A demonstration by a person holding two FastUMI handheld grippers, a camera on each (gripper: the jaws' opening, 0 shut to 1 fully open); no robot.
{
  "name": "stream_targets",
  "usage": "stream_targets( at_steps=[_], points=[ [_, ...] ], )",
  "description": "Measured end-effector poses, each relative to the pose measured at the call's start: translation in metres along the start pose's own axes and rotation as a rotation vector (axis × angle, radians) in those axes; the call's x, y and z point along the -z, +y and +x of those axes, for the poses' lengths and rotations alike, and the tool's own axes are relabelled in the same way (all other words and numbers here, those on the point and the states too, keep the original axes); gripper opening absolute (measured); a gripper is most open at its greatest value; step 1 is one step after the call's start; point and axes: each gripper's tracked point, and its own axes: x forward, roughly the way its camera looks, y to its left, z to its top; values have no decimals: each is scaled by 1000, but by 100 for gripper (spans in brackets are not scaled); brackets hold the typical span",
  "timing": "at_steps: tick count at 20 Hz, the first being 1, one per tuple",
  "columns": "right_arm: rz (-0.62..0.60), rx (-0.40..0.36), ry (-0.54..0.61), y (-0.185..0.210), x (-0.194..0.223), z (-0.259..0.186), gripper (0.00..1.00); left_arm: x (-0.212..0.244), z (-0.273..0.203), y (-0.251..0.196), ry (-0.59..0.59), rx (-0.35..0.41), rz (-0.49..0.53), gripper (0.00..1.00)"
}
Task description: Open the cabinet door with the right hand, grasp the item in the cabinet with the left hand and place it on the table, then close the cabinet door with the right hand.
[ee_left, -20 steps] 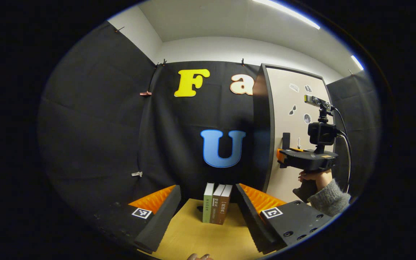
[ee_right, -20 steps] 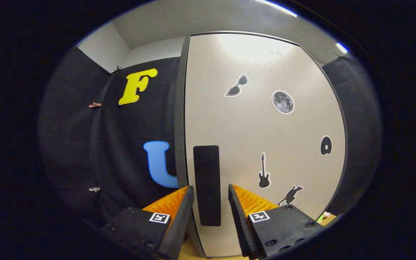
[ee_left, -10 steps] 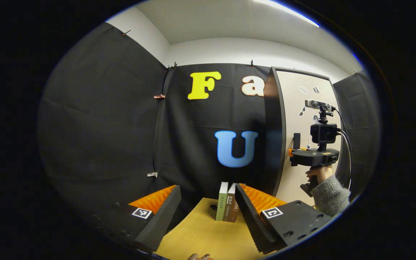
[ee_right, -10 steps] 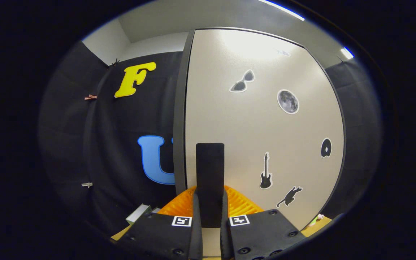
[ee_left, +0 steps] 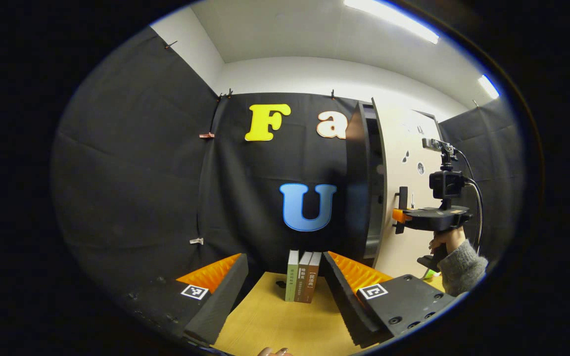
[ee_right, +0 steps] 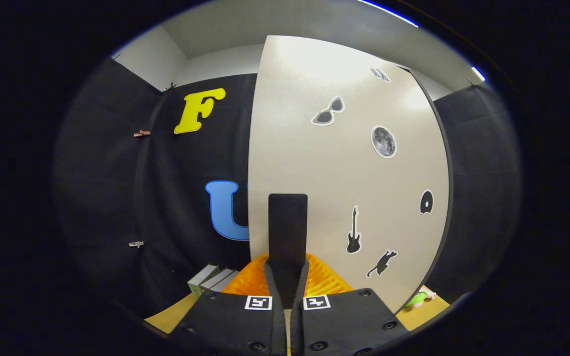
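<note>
On the cabinet door point(ee_right: 344, 163), the right gripper point(ee_right: 287, 291) squeezes the stiff black handle point(ee_right: 287, 222). Left gripper point(ee_left: 285, 291) waits wide open, holding nothing.

Right gripper point(ee_right: 287, 291): fingers pinched on the door handle point(ee_right: 287, 232)
Cabinet door point(ee_right: 344, 163): pale — stickers on its face
Books point(ee_right: 213, 278): low left — on the table point(ee_right: 168, 319)

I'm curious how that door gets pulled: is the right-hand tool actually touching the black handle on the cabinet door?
Touching. In the right gripper view the right gripper has both fingers closed against the sides of the black handle, no gap showing.
</note>
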Motion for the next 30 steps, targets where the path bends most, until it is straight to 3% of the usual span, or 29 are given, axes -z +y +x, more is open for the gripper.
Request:
stream_targets(
  at_steps=[8, 16, 27, 30],
  points=[
    [-14, -45, 31, -34, -8, -80, 8, -8, -13, -55, -21, 171, -2, 94],
    [-21, -49, 40, -57, -12, -111, 8, -7, -15, -87, -24, 255, -9, 95],
    [-29, 23, 44, -103, -18, -148, 8, -5, 21, -176, -22, 508, -51, 95],
    [-23, 25, 39, -118, -19, -155, 7, -3, 30, -205, -21, 547, -44, 94]
  ],
)
